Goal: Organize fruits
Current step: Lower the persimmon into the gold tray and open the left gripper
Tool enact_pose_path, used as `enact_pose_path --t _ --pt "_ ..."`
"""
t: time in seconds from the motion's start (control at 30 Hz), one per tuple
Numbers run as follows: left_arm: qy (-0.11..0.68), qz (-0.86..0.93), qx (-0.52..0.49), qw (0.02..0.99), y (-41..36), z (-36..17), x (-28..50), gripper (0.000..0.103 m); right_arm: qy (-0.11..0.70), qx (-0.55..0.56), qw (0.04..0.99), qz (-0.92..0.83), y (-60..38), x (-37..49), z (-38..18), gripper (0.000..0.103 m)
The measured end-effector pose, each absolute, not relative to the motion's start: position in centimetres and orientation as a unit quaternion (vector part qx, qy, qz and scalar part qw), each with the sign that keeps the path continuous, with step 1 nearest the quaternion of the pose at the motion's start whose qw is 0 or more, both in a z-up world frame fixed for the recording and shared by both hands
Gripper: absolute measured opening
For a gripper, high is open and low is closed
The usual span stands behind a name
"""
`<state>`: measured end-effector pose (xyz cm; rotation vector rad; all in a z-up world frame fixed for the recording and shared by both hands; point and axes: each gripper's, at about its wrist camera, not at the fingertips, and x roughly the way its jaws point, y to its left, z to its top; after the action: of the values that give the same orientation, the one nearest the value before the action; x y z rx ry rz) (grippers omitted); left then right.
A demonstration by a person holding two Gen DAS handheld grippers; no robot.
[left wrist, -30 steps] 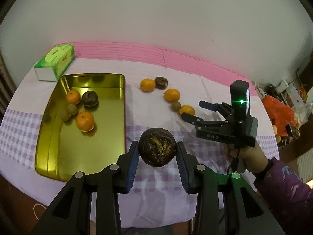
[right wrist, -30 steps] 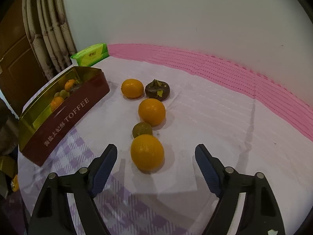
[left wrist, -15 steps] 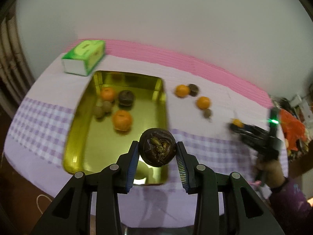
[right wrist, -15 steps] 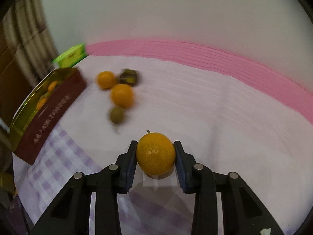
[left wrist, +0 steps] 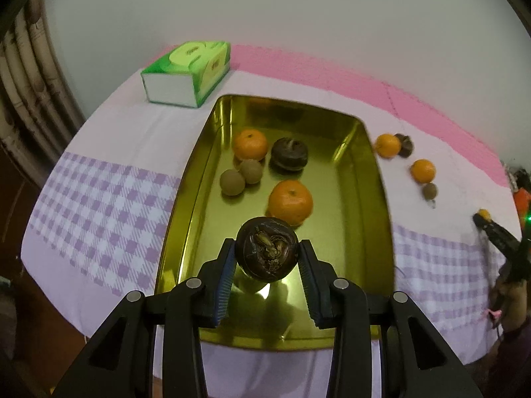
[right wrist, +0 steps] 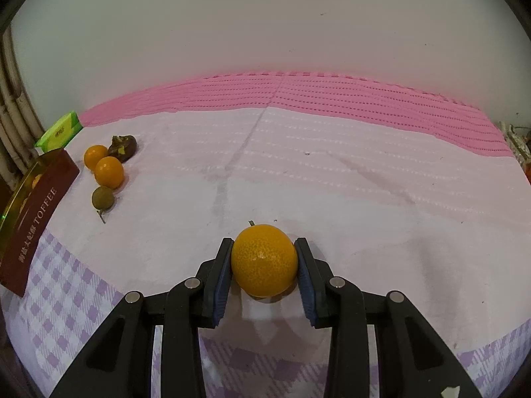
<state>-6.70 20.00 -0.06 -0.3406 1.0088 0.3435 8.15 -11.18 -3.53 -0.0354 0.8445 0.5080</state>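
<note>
The desk (left wrist: 109, 179) wears a pink and lilac-checked cloth. On it lies a gold tin (left wrist: 361, 232) holding two oranges, two small brown fruits and a dark one, with a green tissue box (left wrist: 186, 73) just behind it. The left gripper (left wrist: 267, 265) grasps a dark fruit (left wrist: 265, 252) above the tin's near end. The right gripper (right wrist: 262, 265), its jaws having just closed, clamps an orange (right wrist: 264, 260) above the cloth, well apart from four fruits beside the tin.
</note>
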Motion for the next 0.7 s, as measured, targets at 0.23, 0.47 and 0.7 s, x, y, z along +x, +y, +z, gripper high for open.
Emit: enact_pose_path --t 0.23,0.47,0.7 --pt "0.491 0.178 -0.159 0.838 21.1 -1.9 -5.4 0.039 0.406 -0.017 0.881 0.243 -10.3 8.0 -3.7 0.033" --pt "0.497 0.192 -0.147 0.833 21.7 -2.7 -4.7 0.039 0.406 -0.015 0.881 0.244 -10.7 8.0 -3.6 0.034" --pt "0.5 0.201 -0.129 0.833 21.6 -3.2 -4.4 0.039 0.405 -0.015 0.881 0.243 -10.8 8.0 -3.6 0.034"
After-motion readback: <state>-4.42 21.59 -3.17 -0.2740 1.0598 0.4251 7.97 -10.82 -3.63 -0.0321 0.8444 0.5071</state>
